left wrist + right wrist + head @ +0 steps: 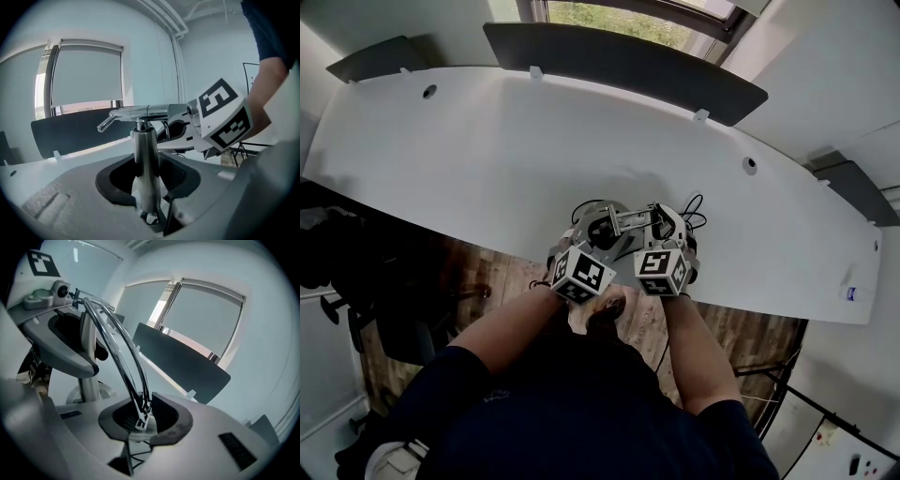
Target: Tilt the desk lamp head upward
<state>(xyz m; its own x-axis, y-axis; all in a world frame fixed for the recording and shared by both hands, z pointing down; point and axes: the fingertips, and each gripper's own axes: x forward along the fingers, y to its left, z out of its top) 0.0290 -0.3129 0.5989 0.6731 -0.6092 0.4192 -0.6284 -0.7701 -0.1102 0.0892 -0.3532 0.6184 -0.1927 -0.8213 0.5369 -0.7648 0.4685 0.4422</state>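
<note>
A chrome desk lamp [619, 223] stands near the front edge of the white desk [487, 159]. My left gripper [598, 234] is shut on its upright post [145, 159], which fills the gap between the pads. Above the post, a chrome crossbar [136, 112] runs sideways. My right gripper [662, 225] is shut on the lamp's thin curved arm rods [119, 357], which run down between its pads to a small white end piece. The right gripper view also shows the post [89, 376], its round base [93, 393] and the left gripper [65, 345] around it. The lamp head itself is hidden.
A dark divider panel [619, 61] lines the desk's far edge below a window. A black cable [694, 208] lies coiled just right of the lamp. Two cable holes [750, 165] pierce the desktop. Wooden floor [741, 337] and the person's legs lie under the grippers.
</note>
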